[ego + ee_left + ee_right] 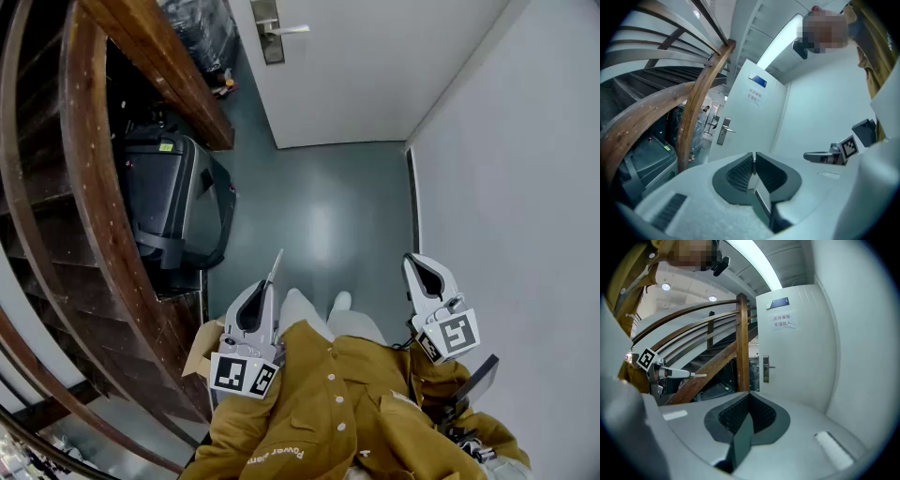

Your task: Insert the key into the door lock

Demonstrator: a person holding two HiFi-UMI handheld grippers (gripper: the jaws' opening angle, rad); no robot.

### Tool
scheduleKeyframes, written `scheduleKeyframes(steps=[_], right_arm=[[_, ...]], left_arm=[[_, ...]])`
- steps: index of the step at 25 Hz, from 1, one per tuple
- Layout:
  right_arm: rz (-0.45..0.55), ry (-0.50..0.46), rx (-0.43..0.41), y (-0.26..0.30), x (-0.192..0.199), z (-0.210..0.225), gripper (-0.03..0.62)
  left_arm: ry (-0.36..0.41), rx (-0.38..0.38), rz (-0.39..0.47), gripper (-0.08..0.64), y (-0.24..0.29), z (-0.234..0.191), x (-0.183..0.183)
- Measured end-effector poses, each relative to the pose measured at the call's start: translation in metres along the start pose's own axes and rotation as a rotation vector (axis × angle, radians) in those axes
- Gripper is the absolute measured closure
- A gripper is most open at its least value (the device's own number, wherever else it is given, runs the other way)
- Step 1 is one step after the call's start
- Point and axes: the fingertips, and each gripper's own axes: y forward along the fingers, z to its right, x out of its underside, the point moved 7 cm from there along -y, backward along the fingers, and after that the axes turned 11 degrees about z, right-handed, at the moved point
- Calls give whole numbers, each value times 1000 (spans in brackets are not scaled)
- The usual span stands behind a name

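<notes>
The white door stands shut at the far end of the short hallway, with its metal lock plate and lever handle (269,30) on its left side. The same lock plate (723,130) shows far ahead in the left gripper view, and the lock plate (766,369) in the right gripper view. My left gripper (265,291) is shut on a thin metal key (277,264) that sticks out forward. The key's edge (753,161) shows between the closed jaws. My right gripper (413,260) is shut with nothing in it. Both are held low at my waist, far from the door.
A curved wooden stair railing (103,234) runs along the left. A dark hard case (173,202) sits under it. Black wrapped goods (202,33) stand left of the door. A white wall (525,187) closes the right side. Grey floor (328,216) lies between me and the door.
</notes>
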Motion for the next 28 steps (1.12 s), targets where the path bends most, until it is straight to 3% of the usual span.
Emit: scheduleKeyframes(steps=[12, 17, 28], right_arm=[[15, 25, -11, -37, 0, 7, 588], [99, 71, -16, -43, -5, 5, 583], [100, 64, 8, -46, 7, 4, 574]], left_arm=[[-4, 50, 39, 532, 12, 55, -6], [-1, 104, 46, 532, 20, 67, -4], [-11, 105, -7, 532, 14, 82, 5]])
